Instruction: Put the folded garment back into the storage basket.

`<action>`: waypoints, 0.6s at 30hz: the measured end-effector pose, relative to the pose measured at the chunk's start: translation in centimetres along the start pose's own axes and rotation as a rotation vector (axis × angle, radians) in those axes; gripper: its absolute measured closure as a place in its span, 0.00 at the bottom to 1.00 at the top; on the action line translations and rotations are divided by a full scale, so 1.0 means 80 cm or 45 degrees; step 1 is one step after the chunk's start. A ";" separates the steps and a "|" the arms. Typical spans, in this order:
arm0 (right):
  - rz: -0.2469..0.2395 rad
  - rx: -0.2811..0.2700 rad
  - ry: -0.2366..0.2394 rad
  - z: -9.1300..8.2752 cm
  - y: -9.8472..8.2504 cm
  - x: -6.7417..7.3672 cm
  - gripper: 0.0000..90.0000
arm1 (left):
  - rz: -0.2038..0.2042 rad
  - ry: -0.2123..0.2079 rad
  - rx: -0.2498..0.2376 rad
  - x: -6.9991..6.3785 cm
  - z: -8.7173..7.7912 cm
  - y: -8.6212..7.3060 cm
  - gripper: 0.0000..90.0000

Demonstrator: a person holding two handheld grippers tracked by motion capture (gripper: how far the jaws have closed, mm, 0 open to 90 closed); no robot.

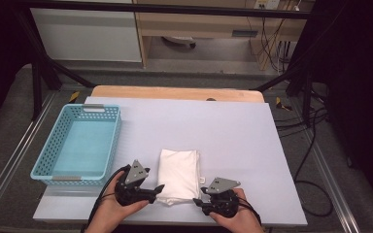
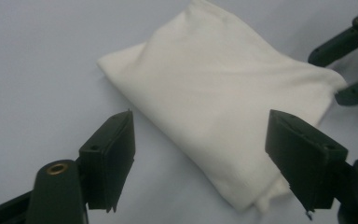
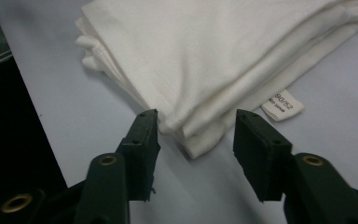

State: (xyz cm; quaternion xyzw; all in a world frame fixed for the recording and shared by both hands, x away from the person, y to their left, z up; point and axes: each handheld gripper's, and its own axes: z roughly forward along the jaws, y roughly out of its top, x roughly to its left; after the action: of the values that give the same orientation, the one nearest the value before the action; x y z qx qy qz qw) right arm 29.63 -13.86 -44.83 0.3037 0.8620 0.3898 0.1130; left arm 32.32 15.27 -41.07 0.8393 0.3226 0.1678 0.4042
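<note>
A folded white cotton cloth (image 1: pixel 178 175) lay on the pale lavender table sheet (image 1: pixel 233 131), near the front edge and between the person's two hands. A small white care label (image 3: pixel 283 105) stuck out from under one of its folded edges.

The left gripper (image 1: pixel 158 189), black with a grey three-cornered plate on top, sat at the cloth's near left corner. Its jaws stood wide apart, and in the left gripper view the cloth's corner lay between them on the sheet, with neither pad pressing on it. It held nothing.

The right gripper (image 1: pixel 198 201) sat at the cloth's near right corner, cupped in the right hand (image 1: pixel 235 213). Its jaws were parted about halfway. In the right gripper view the stacked corner of the folds reached in between the two pads (image 3: pixel 145 140), with bare sheet showing on either side, so the fabric lay loose there and was not pinched.

A light-blue perforated plastic basket (image 1: pixel 79 144) stood on the left of the table, apart from the cloth and just beyond the left gripper.
</note>
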 end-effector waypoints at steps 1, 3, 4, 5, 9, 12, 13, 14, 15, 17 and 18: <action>0.011 -0.001 -0.003 0.002 -0.001 0.000 0.52 | 0.005 0.018 0.001 0.003 0.002 0.005 0.24; 0.026 0.003 -0.004 0.005 0.000 -0.001 0.48 | 0.005 0.052 -0.003 0.008 0.007 0.015 0.22; 0.036 -0.007 0.009 0.008 0.001 -0.001 0.44 | -0.002 0.060 0.000 0.011 0.010 0.020 0.20; 0.036 -0.007 0.009 0.008 0.001 -0.001 0.44 | -0.003 0.066 -0.007 0.014 0.012 0.025 0.20; 0.048 0.008 -0.009 0.017 0.002 0.001 0.42 | -0.006 0.087 -0.030 0.024 0.025 0.043 0.19; 0.021 0.010 -0.025 0.019 0.004 0.003 0.49 | -0.037 0.090 -0.043 0.031 0.034 0.052 0.20; 0.012 0.006 -0.033 0.020 0.004 0.003 0.53 | -0.045 0.091 -0.042 0.034 0.037 0.054 0.20; -0.005 0.003 -0.043 0.020 0.003 0.004 0.57 | -0.047 0.097 -0.039 0.035 0.039 0.057 0.21; -0.011 0.001 -0.045 0.020 0.003 0.005 0.60 | -0.046 0.102 -0.034 0.037 0.042 0.059 0.22; -0.022 -0.008 -0.037 0.019 0.002 0.005 0.67 | -0.060 0.107 -0.036 0.041 0.046 0.062 0.22; -0.027 -0.011 -0.035 0.019 0.001 0.005 0.70 | -0.058 0.107 -0.028 0.043 0.047 0.063 0.22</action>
State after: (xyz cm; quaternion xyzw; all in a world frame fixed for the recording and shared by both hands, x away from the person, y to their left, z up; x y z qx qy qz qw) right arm 30.01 -12.65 -45.78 0.2995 0.8618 0.3881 0.1302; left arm 38.97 13.10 -39.34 0.8194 0.3566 0.1972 0.4032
